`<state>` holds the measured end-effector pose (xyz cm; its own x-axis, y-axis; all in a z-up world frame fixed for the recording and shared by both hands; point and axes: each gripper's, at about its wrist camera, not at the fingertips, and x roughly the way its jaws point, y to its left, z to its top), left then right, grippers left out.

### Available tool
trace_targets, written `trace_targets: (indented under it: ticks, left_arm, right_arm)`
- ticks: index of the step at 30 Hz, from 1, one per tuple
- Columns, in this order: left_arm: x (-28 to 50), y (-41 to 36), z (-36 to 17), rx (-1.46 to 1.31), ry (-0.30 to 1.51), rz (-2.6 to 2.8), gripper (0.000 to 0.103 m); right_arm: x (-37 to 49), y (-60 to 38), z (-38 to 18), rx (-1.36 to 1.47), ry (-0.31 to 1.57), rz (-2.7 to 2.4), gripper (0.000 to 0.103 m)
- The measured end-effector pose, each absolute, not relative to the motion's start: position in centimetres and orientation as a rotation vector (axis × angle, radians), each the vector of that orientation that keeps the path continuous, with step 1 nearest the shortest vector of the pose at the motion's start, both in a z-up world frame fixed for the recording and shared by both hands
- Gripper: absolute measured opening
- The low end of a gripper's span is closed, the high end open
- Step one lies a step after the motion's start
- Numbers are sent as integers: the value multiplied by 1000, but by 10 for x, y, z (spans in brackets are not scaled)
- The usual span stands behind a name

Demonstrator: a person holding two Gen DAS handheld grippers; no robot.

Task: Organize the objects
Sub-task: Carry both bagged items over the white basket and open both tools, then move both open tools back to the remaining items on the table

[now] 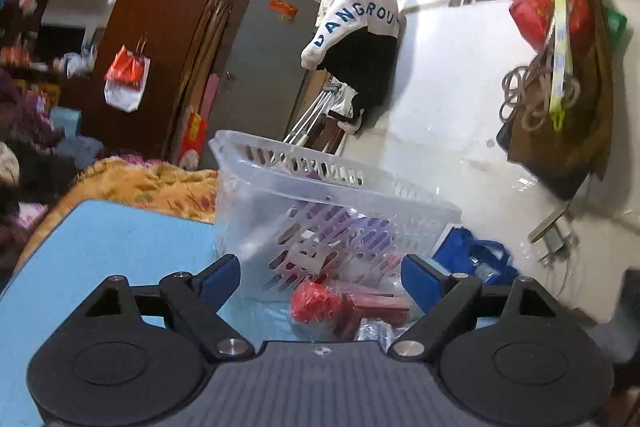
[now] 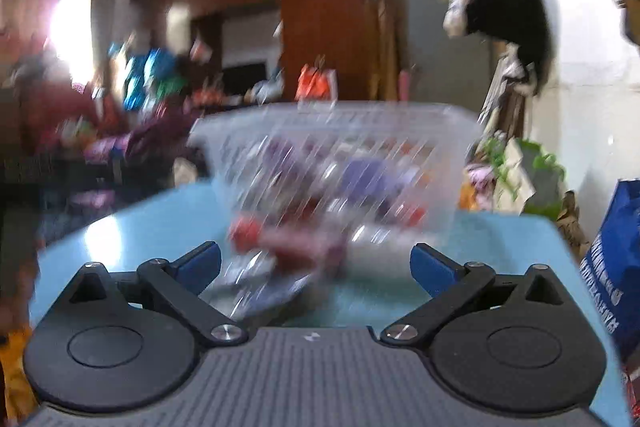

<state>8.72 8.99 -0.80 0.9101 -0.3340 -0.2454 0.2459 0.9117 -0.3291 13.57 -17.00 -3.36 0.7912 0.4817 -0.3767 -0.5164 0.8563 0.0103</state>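
Basket (image 1: 320, 203) sits mid-frame in the left wrist view, tilted, on the blue table (image 1: 120, 239), already holding purple and red packets behind its slotted wall. Loose items lie in front of it at lower centre: a red ball-like thing in clear wrap (image 1: 314, 301) and a dark red box (image 1: 376, 307) touching it. Your left gripper (image 1: 320, 279) is spread wide, holding nothing, hovering just short of that pile. Right gripper (image 2: 316, 267) is likewise open and empty; that view is badly smeared, so items there can't be told apart. Handling guess: wrapped ball looks light and slippery, film may crinkle and slide, so pinch across its widest part. Box looks stiff, so take it by the long flat sides. Basket is thin plastic, light, likely to skid or tip if bumped; grip its rim if you need to steady it.
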Motion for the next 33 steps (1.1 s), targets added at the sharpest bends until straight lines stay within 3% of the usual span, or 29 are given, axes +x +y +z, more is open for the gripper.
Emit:
trace_targets:
  ticks: [11,14,33]
  left_arm:
    - [82,86,-7,-232,339,-357,90]
    - [84,75,-12,-180,366,-374,90]
    - [107,6,-46,6,563,-422,90]
  right_arm:
    - [162,-143,-44,-179,619,610,99]
    - [157,-147,-46,-173,601,613,84]
    - [146,-230,-28,9,368,519,85]
